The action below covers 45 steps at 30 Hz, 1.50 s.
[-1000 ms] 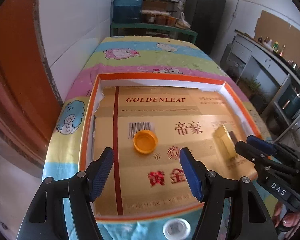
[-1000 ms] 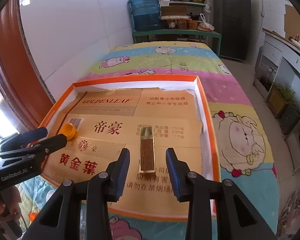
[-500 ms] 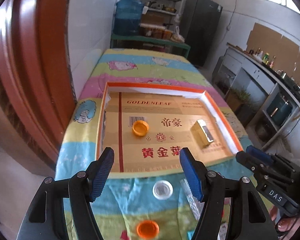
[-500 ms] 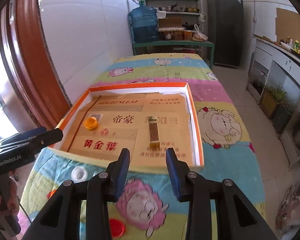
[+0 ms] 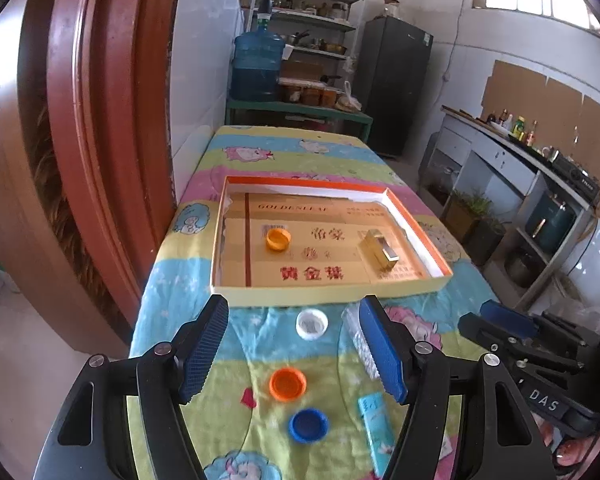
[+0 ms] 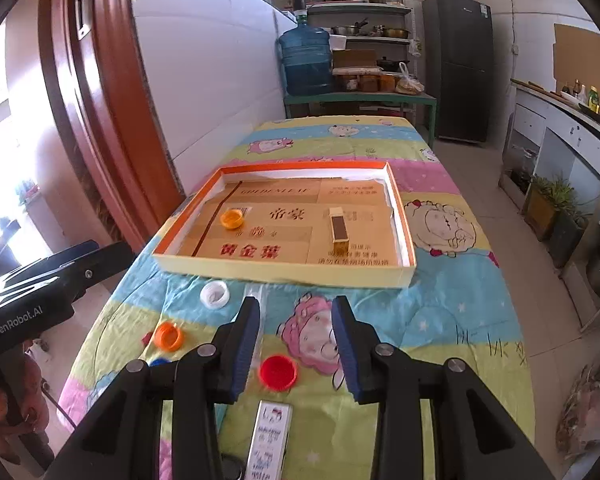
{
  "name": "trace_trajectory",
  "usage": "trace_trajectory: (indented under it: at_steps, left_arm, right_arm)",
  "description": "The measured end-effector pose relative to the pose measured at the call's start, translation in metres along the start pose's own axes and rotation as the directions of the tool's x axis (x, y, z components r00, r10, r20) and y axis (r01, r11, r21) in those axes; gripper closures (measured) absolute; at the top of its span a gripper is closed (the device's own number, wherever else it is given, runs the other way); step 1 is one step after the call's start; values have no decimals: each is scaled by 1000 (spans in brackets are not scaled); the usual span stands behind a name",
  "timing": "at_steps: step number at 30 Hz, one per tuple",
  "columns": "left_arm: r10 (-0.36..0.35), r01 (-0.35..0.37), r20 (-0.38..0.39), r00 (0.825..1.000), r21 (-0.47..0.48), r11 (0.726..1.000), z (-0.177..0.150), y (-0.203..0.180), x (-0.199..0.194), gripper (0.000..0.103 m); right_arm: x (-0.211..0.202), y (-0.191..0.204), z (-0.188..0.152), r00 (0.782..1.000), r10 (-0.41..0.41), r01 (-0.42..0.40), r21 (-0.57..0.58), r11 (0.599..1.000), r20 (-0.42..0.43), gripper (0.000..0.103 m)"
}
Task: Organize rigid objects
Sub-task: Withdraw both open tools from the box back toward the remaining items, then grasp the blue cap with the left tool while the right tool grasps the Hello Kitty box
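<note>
An orange-rimmed shallow box (image 5: 332, 290) (image 6: 284, 274) lies on the table, holding a yellow cap (image 5: 278, 239) (image 6: 232, 218) and a gold block (image 5: 380, 252) (image 6: 339, 232). In front of it on the cloth lie a white cap (image 5: 311, 323) (image 6: 215, 294), an orange cap (image 5: 287, 384) (image 6: 168, 336), a blue cap (image 5: 308, 425), a red cap (image 6: 278, 372), a clear strip (image 5: 362, 340) and small flat packs (image 5: 378, 432) (image 6: 270, 436). My left gripper (image 5: 296, 356) is open and empty above the caps. My right gripper (image 6: 294, 344) is open and empty above the red cap.
A colourful cartoon cloth (image 6: 440, 300) covers the table. A red-brown door frame (image 5: 100, 120) stands at the left. A water jug (image 6: 306, 60), shelves and a fridge (image 6: 464, 64) stand at the far end. A counter (image 5: 520, 160) runs along the right.
Both grippers have drawn back from the box toward the near table end and risen. The yellow cap and gold block stay in the box. Loose caps and packs have come into view.
</note>
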<state>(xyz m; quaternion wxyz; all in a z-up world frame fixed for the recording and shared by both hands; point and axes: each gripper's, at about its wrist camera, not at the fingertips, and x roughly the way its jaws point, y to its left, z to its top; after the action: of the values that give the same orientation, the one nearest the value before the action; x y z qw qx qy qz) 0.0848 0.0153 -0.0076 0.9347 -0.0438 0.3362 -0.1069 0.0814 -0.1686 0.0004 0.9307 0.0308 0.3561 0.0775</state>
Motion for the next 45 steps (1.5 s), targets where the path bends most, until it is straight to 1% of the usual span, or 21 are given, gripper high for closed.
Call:
trace_trajectory:
  at_steps: [2,4,10,13,18,25,34,40,45]
  left_arm:
    - [12,-12,2,1000,1,1000,-6,1,-4,33]
    - [9,-9,0,1000,-14,1000,-15,2,-10,33]
    - [25,-25,-5,1000,-14,1000,-34,4,-10,33]
    - [12,-12,-23,1000,-8,1000,-45,2,-5,33]
    - [14,-13,-44,999,25,1000,-60,-7,3,33]
    - [5,-2,-90,996,36,999,-81,-11,18,33]
    - [21,-17,-123,992,29,999,-92,-7,35,33]
    - [45,-38,-144,989,51,998,-97,-9,44,33]
    - [59,-49,-129,990,78,996,-101,-11,45,33]
  right_arm:
    - [-4,0,-6,1000,-5,5,-2,1000,-3,66]
    - [-5,1,-12,1000,-10,10,2,1000,-9,66]
    - [-4,1,-28,999,-14,14,17,1000,-37,66]
    - [0,3,-38,998,-3,5,32,999,-60,66]
    - [4,8,-51,996,2,1,32,999,-84,66]
    - [12,11,-64,992,13,-9,31,999,-122,66]
    - [23,16,-71,987,21,-17,31,999,-158,66]
    - [28,18,-75,984,22,-17,30,999,-175,66]
    - [32,20,-77,983,13,-9,21,1000,-185,66]
